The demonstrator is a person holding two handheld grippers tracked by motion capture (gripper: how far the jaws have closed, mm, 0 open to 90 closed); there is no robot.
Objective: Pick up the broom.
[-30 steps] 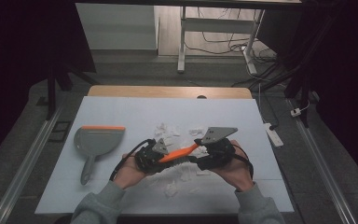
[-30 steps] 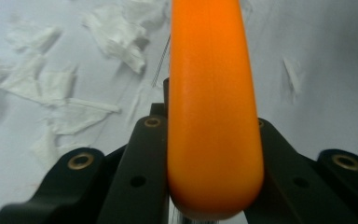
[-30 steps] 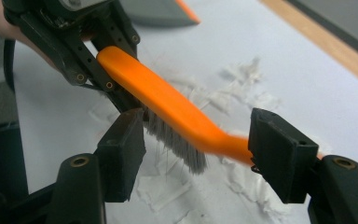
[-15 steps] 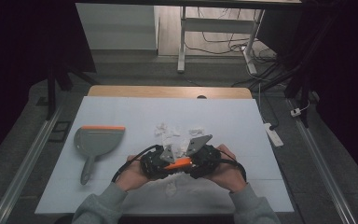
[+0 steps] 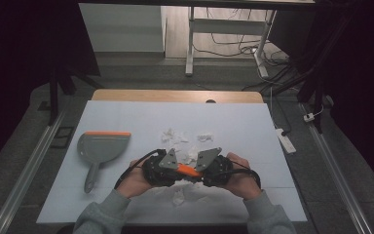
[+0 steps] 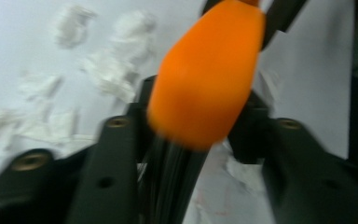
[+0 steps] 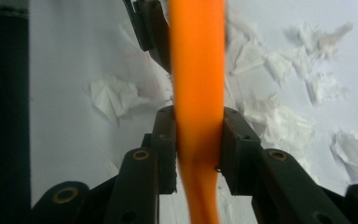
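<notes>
Brush handle (image 5: 189, 170), orange, runs between the two grippers near the table's front edge, above a litter of torn white paper scraps (image 5: 178, 195). In the right gripper view the handle (image 7: 198, 93) stands upright between the black jaws, whose pads press on it from both sides: the right gripper (image 7: 198, 140) has just been closing and now clamps it. Past that grip the handle runs on to the other gripper's dark jaws at the top of that view.

In the left gripper view the thick rounded end of the handle (image 6: 207, 74) sits over the left gripper (image 6: 191, 140), blurred, with dark bristles showing just below it. The left jaws have just been opening and stand partway apart, the handle between them; whether the pads touch it I cannot tell through the blur.

From the high view the left gripper (image 5: 168, 168) and the right gripper (image 5: 207, 168) face each other close together, a hand behind each and grey sleeves coming in from below. Beyond them more scraps (image 5: 181, 139) lie in a loose cluster at the middle of the white table (image 5: 253, 131). Well apart to the left lies a grey dustpan (image 5: 100, 148) with an orange front lip, handle pointing toward the person.
</notes>
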